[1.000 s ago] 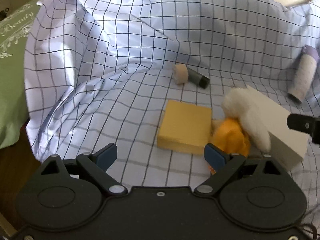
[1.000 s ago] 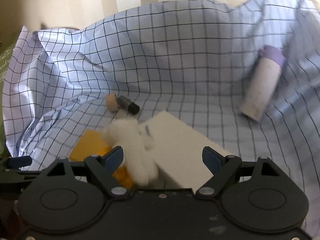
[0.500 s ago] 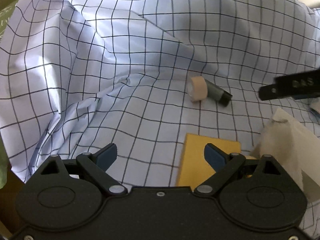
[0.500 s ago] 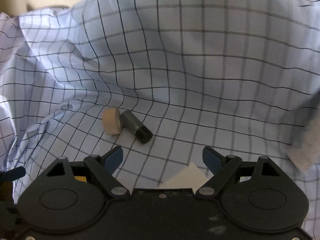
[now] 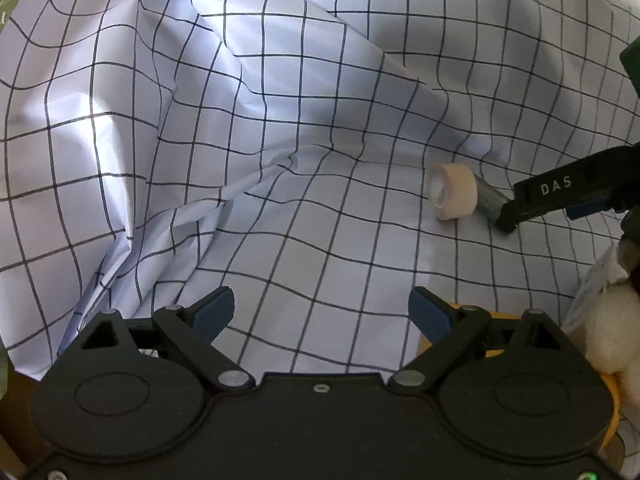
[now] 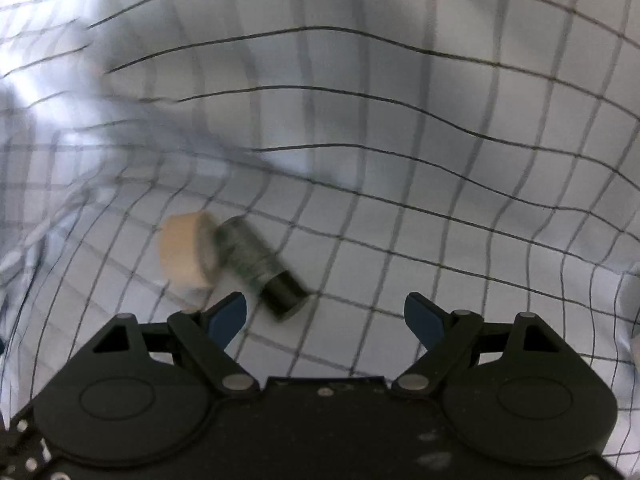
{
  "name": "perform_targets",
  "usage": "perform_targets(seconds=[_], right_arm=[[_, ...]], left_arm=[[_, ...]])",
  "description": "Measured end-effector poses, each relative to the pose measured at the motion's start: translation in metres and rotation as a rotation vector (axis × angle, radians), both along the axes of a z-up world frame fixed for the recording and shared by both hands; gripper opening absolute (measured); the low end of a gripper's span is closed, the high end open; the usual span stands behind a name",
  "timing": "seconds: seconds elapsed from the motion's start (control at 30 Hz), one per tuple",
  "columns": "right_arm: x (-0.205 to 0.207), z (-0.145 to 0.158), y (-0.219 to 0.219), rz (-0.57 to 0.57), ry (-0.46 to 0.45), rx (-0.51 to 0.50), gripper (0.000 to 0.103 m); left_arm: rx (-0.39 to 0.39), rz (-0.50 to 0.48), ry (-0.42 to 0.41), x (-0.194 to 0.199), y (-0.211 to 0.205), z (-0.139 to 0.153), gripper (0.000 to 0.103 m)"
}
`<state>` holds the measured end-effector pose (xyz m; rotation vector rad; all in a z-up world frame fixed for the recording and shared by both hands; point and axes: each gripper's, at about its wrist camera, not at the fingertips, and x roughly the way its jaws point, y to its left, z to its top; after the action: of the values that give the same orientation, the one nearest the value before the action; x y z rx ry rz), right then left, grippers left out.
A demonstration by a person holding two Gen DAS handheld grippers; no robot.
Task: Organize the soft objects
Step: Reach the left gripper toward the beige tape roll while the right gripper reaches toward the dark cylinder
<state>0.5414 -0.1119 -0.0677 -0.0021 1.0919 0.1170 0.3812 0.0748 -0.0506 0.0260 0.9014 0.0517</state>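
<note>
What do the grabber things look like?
Both are black plastic. The left gripper and the right gripper each have two round bulges at the base, slim linked arms with silver rivets, and blue pads on the fingers. Seen from the left camera, a right finger's side carries white letters, "DAS".

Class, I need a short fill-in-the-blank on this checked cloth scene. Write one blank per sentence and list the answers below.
1. The beige roll lies beside a dark ____ tube.
2. Everything rests on a white cloth with a ____ pattern.
3. Both the left claw and the right claw are ____, gripping nothing.

Answers: grey; checked; open
</note>
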Motion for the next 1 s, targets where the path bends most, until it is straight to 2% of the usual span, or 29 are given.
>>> perform_targets(seconds=[0.2, 0.33, 0.6, 0.77, 1.0], right_arm=[[-0.005, -0.009, -0.039, -0.185, -0.014, 0.063, 0.086], [-0.028, -0.010, -0.051, -0.220, -0.099, 0.040, 0.086], [-0.066, 0.003, -0.078, -0.269, -0.294, 0.179, 0.086], [-0.096, 0.016, -0.096, -0.311, -0.455, 0.259, 0.087], [-0.098, 0.017, -0.106, -0.362, -0.481, 0.289, 0.087]], left_arm=[[0.015, 0.005, -0.006, 0.018, -0.004, -0.001, 0.091], [0.003, -0.011, -0.005, 0.031, -0.014, 0.002, 0.091], [-0.050, -0.043, -0.028, 0.066, -0.049, 0.019, 0.091], [-0.069, -0.057, -0.041, 0.090, -0.069, 0.020, 0.091], [-0.098, -0.040, 0.046, 0.115, -0.073, -0.003, 0.091]])
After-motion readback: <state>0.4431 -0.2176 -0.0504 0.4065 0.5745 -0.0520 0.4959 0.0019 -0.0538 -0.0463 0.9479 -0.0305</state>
